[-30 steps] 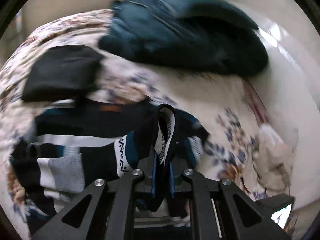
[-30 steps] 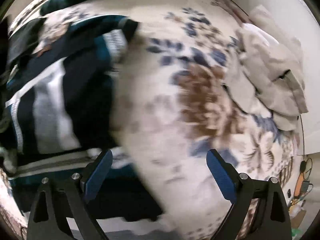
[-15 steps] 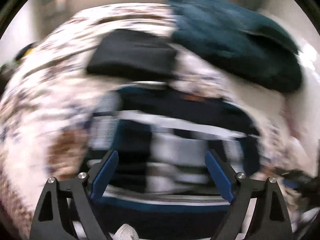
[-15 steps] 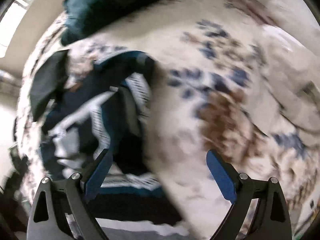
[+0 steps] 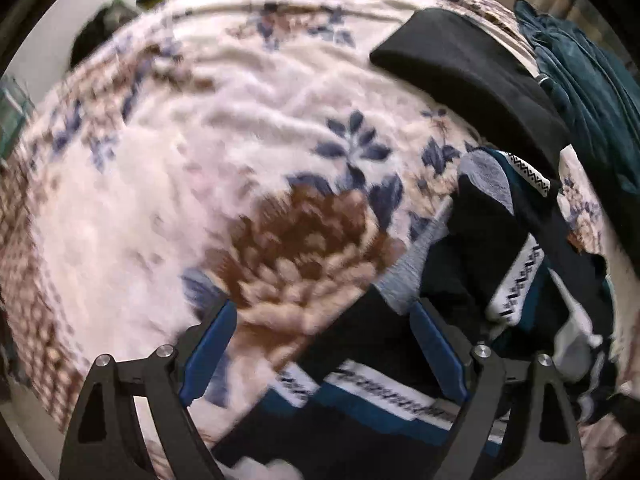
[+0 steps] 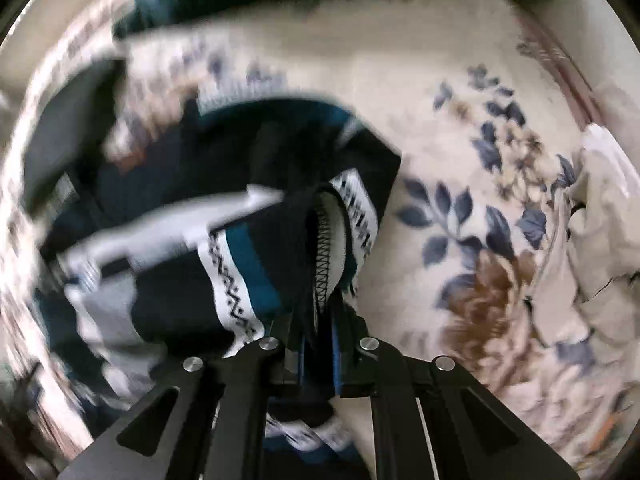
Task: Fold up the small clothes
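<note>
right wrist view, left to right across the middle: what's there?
Patterned navy sweater → right gripper closing on its hem → floral blanket → crumpled beige garment.

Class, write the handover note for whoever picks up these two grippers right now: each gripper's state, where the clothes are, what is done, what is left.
Right gripper: jaws closing on an edge of the patterned sweater, fabric between the pads.
Left gripper: open, empty, over the sweater's grey-cuffed edge.
The sweater lies rumpled on the floral blanket; a folded black garment and a teal pile lie beyond.
Done: one black item folded.
Left: grip with the left, fold the sweater.
</note>
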Motion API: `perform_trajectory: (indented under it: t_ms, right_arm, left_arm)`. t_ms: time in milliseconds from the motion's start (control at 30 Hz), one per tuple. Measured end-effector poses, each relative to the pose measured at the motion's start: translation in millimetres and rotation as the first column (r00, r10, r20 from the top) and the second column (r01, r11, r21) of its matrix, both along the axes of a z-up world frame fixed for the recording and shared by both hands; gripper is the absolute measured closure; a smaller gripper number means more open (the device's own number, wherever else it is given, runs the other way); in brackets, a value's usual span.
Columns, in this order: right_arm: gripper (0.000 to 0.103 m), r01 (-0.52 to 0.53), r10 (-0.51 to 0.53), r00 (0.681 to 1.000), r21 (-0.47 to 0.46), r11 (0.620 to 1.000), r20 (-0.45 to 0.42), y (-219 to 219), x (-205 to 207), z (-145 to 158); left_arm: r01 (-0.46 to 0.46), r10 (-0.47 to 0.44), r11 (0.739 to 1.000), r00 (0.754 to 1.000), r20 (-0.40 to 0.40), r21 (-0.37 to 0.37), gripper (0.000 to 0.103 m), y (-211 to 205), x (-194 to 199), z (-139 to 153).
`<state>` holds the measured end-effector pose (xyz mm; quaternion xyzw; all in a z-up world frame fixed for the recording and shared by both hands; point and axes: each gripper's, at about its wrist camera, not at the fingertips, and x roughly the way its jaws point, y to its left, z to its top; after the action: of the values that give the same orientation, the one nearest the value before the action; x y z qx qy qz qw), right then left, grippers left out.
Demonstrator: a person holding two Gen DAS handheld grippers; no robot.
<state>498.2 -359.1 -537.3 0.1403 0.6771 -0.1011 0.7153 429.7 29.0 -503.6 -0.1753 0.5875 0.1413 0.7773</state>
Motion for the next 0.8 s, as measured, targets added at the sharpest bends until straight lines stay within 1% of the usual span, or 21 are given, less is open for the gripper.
perform_trajectory:
  t_ms: [33, 67, 100, 133, 167, 200, 233, 267, 300, 333, 367, 400, 433, 467, 500, 567, 600, 633, 667, 733, 800]
  right_arm:
    - [0.079, -0.049, 0.047, 0.997, -0.03, 0.998, -0.064, 5, 6, -3]
    - [0.075, -0.081, 0.074, 0.993, -0.075, 0.994, -0.096, 10, 11, 2]
    - [0.075, -0.096, 0.089, 0.994, -0.115, 0.989, -0.066, 17, 17, 17]
    - [0.074, -0.1, 0.1, 0.995, -0.116, 0.988, -0.004, 25, 22, 36]
    - [0.069, -0.104, 0.11, 0.992, -0.088, 0.991, 0.058, 35, 27, 52]
    - [0.06, -0.12, 0.122, 0.986, -0.025, 0.992, 0.113, 49, 35, 67]
    - [0.057, -0.152, 0.142, 0.98, 0.067, 0.986, 0.14, 68, 44, 75]
    - [0.056, -0.204, 0.178, 0.972, 0.179, 0.963, 0.151, 95, 59, 77]
    - [0.056, -0.249, 0.214, 0.965, 0.265, 0.932, 0.152, 121, 72, 74]
    - [0.056, -0.29, 0.253, 0.955, 0.328, 0.899, 0.153, 148, 86, 70]
    - [0.056, -0.334, 0.296, 0.942, 0.374, 0.865, 0.155, 175, 97, 64]
    - [0.056, -0.377, 0.344, 0.926, 0.411, 0.83, 0.156, 202, 106, 59]
    - [0.056, -0.437, 0.409, 0.899, 0.417, 0.797, 0.159, 235, 115, 52]
    - [0.056, -0.489, 0.466, 0.87, 0.407, 0.772, 0.161, 261, 119, 46]
    - [0.056, -0.556, 0.555, 0.822, 0.395, 0.732, 0.127, 294, 123, 35]
    - [0.056, -0.622, 0.641, 0.763, 0.376, 0.687, 0.09, 329, 123, 22]
    - [0.069, -0.672, 0.694, 0.716, 0.338, 0.659, 0.069, 348, 119, 17]
    - [0.084, -0.703, 0.718, 0.692, 0.295, 0.648, 0.074, 356, 116, 17]
    - [0.097, -0.711, 0.721, 0.688, 0.274, 0.648, 0.081, 357, 114, 16]
    - [0.097, -0.668, 0.667, 0.738, 0.255, 0.698, 0.108, 344, 123, 24]
    - [0.097, -0.592, 0.577, 0.806, 0.224, 0.774, 0.135, 319, 137, 32]
  left_arm:
    - [-0.021, 0.021, 0.999, 1.0, -0.003, -0.036, 0.014, 0, 2, -2]
    - [-0.044, 0.045, 0.995, 0.999, 0.001, -0.088, 0.015, 1, 3, -3]
    - [-0.06, 0.061, 0.988, 0.998, 0.006, -0.143, 0.015, 1, 3, -5]
    - [-0.077, 0.079, 0.978, 0.997, 0.004, -0.195, 0.015, 1, 4, -6]
    - [-0.09, 0.093, 0.967, 0.996, 0.003, -0.239, 0.015, 2, 6, -9]
    - [-0.095, 0.102, 0.956, 0.995, 0.01, -0.279, 0.015, 1, 6, -11]
    - [-0.101, 0.112, 0.944, 0.994, 0.017, -0.313, 0.016, 0, 7, -13]
    - [-0.104, 0.119, 0.936, 0.993, 0.024, -0.337, 0.018, -2, 8, -16]
    - [-0.104, 0.123, 0.926, 0.992, 0.03, -0.362, 0.032, -4, 10, -19]
    - [-0.104, 0.122, 0.921, 0.992, 0.025, -0.376, 0.056, -5, 13, -23]
    - [-0.105, 0.121, 0.915, 0.993, 0.017, -0.391, 0.07, -6, 17, -27]
    - [-0.11, 0.125, 0.911, 0.992, 0.013, -0.397, 0.08, -7, 21, -31]
    - [-0.115, 0.132, 0.913, 0.991, 0.018, -0.391, 0.085, -8, 23, -34]
    - [-0.119, 0.14, 0.915, 0.99, 0.026, -0.386, 0.09, -6, 24, -35]
    - [-0.121, 0.144, 0.918, 0.989, 0.033, -0.378, 0.093, -5, 24, -35]
    - [-0.11, 0.137, 0.92, 0.99, 0.044, -0.377, 0.098, -4, 24, -35]
    - [-0.107, 0.133, 0.922, 0.99, 0.047, -0.371, 0.098, -2, 23, -35]
    - [-0.1, 0.128, 0.925, 0.991, 0.051, -0.365, 0.099, -2, 20, -36]
    - [-0.097, 0.122, 0.929, 0.991, 0.049, -0.358, 0.099, 0, 17, -37]
    - [-0.099, 0.12, 0.932, 0.992, 0.04, -0.348, 0.099, 4, 12, -41]
    - [-0.111, 0.126, 0.932, 0.992, 0.021, -0.346, 0.099, 11, 9, -48]
